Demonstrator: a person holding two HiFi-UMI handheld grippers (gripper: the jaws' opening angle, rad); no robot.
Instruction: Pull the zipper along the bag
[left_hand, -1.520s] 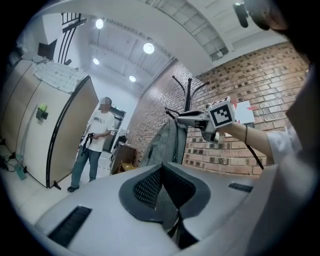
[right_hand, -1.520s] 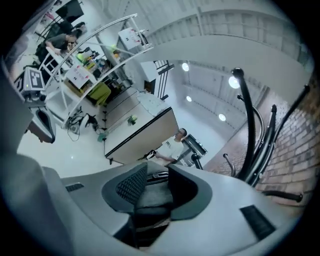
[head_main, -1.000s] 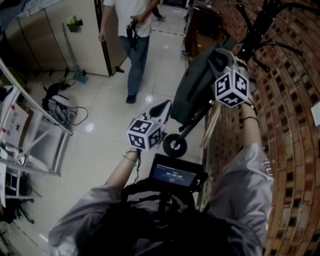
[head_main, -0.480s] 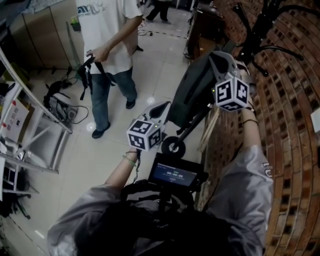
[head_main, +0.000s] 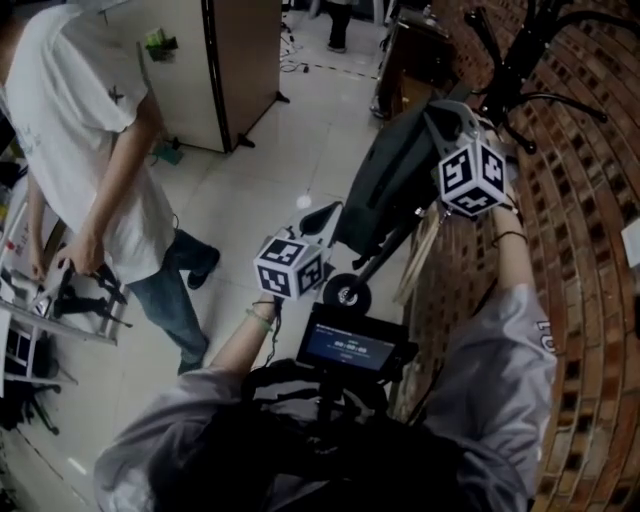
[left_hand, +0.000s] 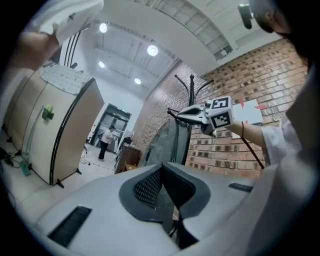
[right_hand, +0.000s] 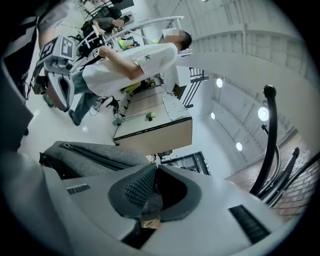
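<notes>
A grey backpack (head_main: 385, 185) hangs from a black coat rack (head_main: 510, 60) by the brick wall. My right gripper (head_main: 447, 118) is at the bag's top. In the right gripper view its jaws (right_hand: 156, 167) are closing, and a small grey zipper pull with a tan tag (right_hand: 148, 205) sits pinched between the pads. The bag's zipper track (right_hand: 85, 150) runs off to the left. My left gripper (head_main: 318, 213) hangs lower, left of the bag and apart from it. Its jaws (left_hand: 161, 166) are shut with nothing in them, and the bag (left_hand: 172, 142) shows beyond.
A person in a white shirt (head_main: 90, 170) bends over a metal rack (head_main: 60, 300) at the left. A scooter wheel (head_main: 348, 293) and its stem lean under the bag. The brick wall (head_main: 590, 250) runs close along the right. A cabinet (head_main: 235, 70) stands behind.
The right gripper's jaws have come together at the bag's top, and the gripper shifted slightly. The person in white walked from the back to the near left. The left gripper stayed put.
</notes>
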